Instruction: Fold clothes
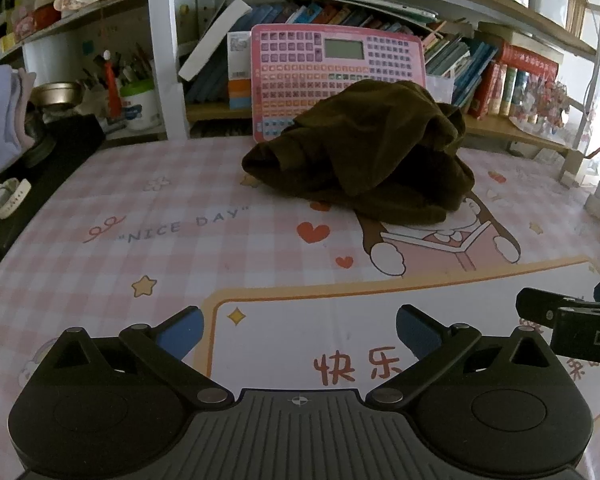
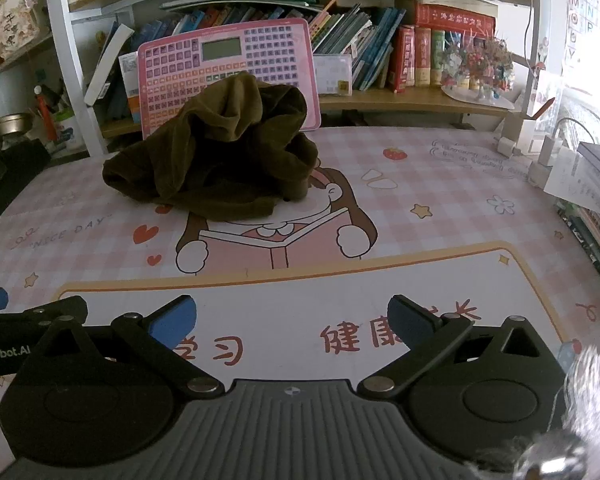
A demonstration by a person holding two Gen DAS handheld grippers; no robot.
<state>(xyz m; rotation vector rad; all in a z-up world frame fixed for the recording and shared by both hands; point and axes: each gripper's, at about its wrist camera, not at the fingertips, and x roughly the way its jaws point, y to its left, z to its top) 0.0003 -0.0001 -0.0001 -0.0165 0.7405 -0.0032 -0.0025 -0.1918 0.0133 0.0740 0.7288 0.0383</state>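
A dark olive-brown garment lies crumpled in a heap at the far side of the desk, and the right wrist view shows the garment left of centre. My left gripper hovers over the near part of the pink checked desk mat, open wide with nothing between its blue pads. My right gripper stands the same way, open and empty, well short of the garment. Each gripper's black body pokes into the other's view at the side.
A pink keyboard-like toy board leans on the bookshelf right behind the garment. A pen pot and metal bowl stand far left, a black pad with a watch at the left edge. Chargers and stacked books crowd the right edge.
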